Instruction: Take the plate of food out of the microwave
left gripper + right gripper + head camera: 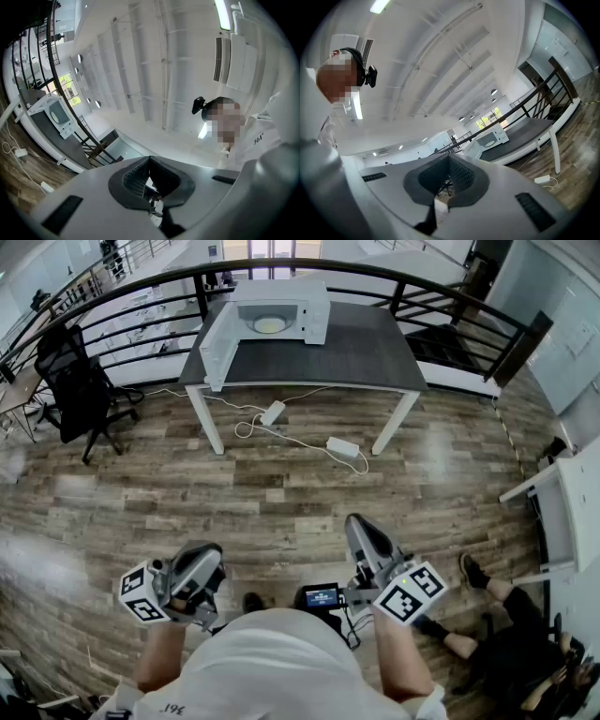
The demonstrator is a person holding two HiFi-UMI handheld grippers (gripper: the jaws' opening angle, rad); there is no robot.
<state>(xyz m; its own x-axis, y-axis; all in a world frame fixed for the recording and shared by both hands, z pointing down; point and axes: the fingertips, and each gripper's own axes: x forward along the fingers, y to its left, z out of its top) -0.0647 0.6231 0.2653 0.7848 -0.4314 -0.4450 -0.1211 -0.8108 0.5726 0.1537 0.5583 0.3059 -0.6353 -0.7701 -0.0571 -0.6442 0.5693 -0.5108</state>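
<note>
Left claw (206,559) and right claw (360,523) are hanging pressed together, empty, since the plate (270,324) in the microwave (314,315) is sitting far off.

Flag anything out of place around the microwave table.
Nothing damaged. The microwave door stands open with the plate inside. A white cable and two white boxes lie loose on the floor under the table.

Plate of food (270,324) sits flat inside the white microwave (317,315) — open.
</note>
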